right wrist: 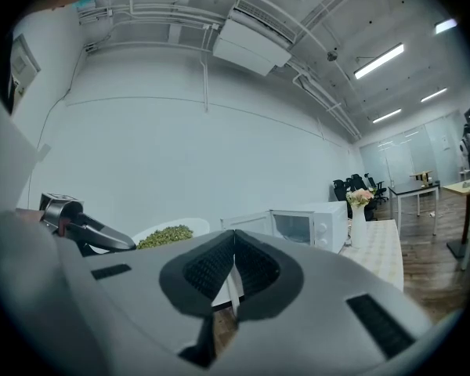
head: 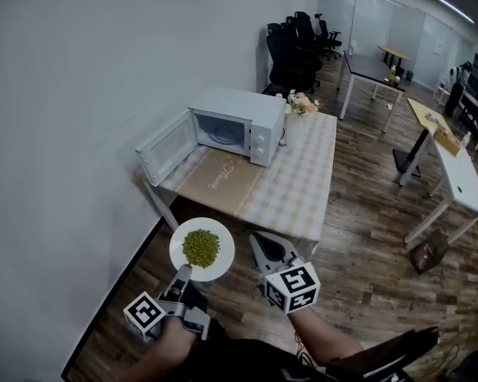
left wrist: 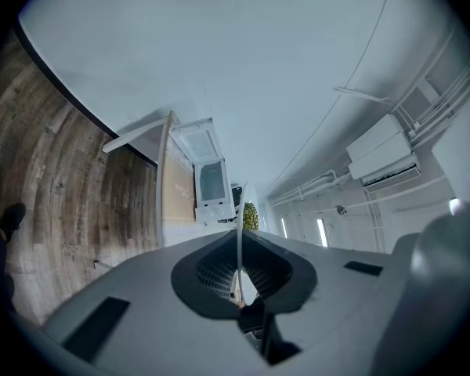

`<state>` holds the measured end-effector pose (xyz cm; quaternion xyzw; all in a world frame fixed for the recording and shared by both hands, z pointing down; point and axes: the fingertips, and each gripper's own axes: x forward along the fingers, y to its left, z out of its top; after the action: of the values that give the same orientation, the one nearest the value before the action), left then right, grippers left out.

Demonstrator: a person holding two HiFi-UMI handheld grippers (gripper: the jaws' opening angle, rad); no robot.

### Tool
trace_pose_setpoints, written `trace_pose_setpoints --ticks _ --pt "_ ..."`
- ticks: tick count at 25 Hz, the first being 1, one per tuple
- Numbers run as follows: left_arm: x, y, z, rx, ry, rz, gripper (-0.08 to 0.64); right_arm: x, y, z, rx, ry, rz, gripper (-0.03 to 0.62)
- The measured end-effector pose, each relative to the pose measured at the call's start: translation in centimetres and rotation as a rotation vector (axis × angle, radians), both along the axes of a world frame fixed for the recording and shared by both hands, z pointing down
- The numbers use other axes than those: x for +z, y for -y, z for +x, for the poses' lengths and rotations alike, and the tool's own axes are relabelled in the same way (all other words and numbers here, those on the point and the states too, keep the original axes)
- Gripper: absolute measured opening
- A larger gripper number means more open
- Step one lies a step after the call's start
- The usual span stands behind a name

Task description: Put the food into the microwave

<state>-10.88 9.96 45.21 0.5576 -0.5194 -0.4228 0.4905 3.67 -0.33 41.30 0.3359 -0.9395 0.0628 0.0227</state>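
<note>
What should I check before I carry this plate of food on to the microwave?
1. Microwave door open: ok, swung wide to the left.
2. Inside free: ok, only the turntable shows.
3. Grip on plate: ok, the left claw is shut on its near rim.
4. Food secure: ok, heaped mid-plate, plate looks level.
5. Right claw free: ok, shut and empty, beside the plate.
6. Plate within reach of the opening: not ok, it hangs over the floor, short of the table.
</note>
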Motion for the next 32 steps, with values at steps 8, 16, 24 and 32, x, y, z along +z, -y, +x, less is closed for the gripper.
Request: trace_pose_setpoints --ticks 8,16,24,32 --pt "0.0 4.5 -5.6 0.032 -0.013 0.011 0.017 0.5 4.4 -5.4 0.030 -0.025 -0.003 0.008" --pt "0.5 7.5 -10.4 0.063 -0.032 0.029 0.017 0.4 6.1 -9.7 0.049 -0.068 0.005 0.009" --pt "1.9 10.6 -11.8 0.072 -0.065 0.022 0.017 0.2 9.4 -11.2 0.052 -0.102 0.017 0.008" --pt "1.5 17.0 -11.6 0.070 -0.040 0.006 0.017 0.0 15.9 -11.5 0.054 -0.057 0.022 0.008"
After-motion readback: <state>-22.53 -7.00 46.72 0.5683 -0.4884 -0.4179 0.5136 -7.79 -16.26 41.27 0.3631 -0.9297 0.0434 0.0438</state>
